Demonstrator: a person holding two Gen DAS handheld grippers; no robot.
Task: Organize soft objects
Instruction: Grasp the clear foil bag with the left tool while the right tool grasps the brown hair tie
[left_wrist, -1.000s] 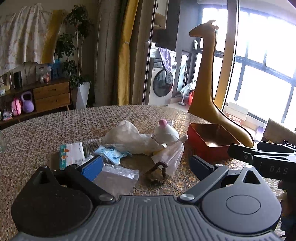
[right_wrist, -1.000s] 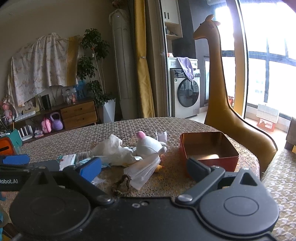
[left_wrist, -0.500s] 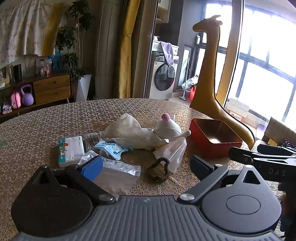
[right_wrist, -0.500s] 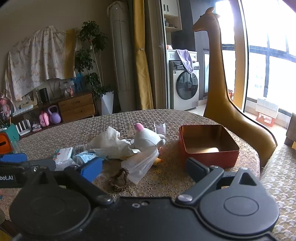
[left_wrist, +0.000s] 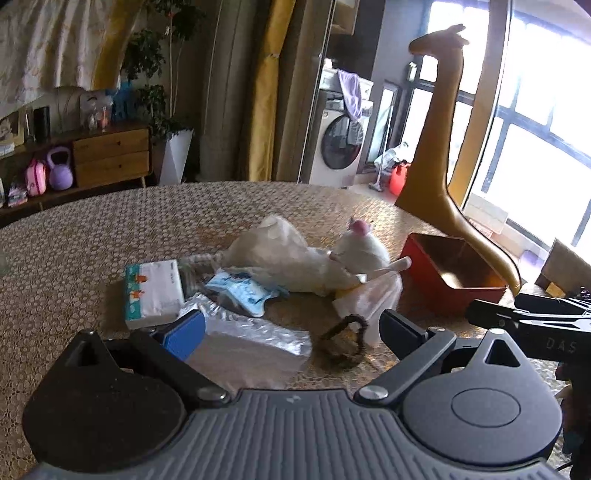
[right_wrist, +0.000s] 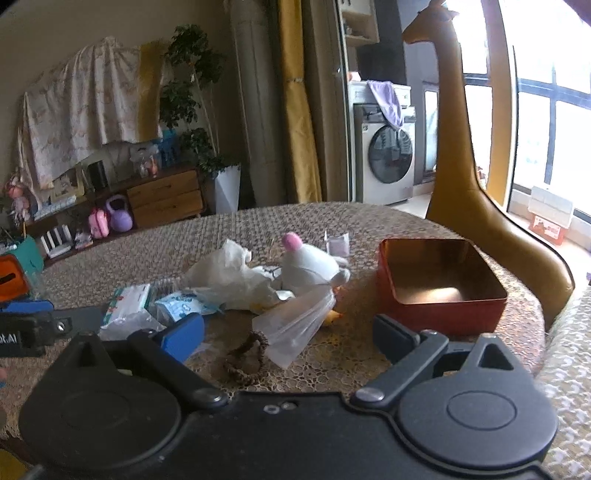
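Note:
A pile of soft things lies mid-table: a white plush toy (left_wrist: 360, 249) (right_wrist: 308, 266) with a pink tip, a crumpled white bag (left_wrist: 269, 247) (right_wrist: 225, 271), a clear plastic bag (left_wrist: 369, 302) (right_wrist: 295, 325), a tissue pack (left_wrist: 153, 291) (right_wrist: 127, 301), a blue-printed packet (left_wrist: 242, 291) (right_wrist: 181, 301) and a brown beaded loop (left_wrist: 343, 343) (right_wrist: 245, 356). An empty red tin box (left_wrist: 448, 280) (right_wrist: 439, 288) stands to their right. My left gripper (left_wrist: 291, 334) is open above a flat clear bag (left_wrist: 251, 339). My right gripper (right_wrist: 288, 338) is open, nothing between its fingers.
A tall yellow giraffe figure (left_wrist: 443, 147) (right_wrist: 458, 166) stands behind the table's right edge. A small pink packet (right_wrist: 337, 244) lies behind the plush. A sideboard (right_wrist: 162, 195), plants and a washing machine (right_wrist: 386, 158) are far back. An orange and teal box (right_wrist: 16, 273) sits far left.
Both grippers have risen and tilted down a little, so the pile sits lower and fuller in view. Nothing on the table has moved.

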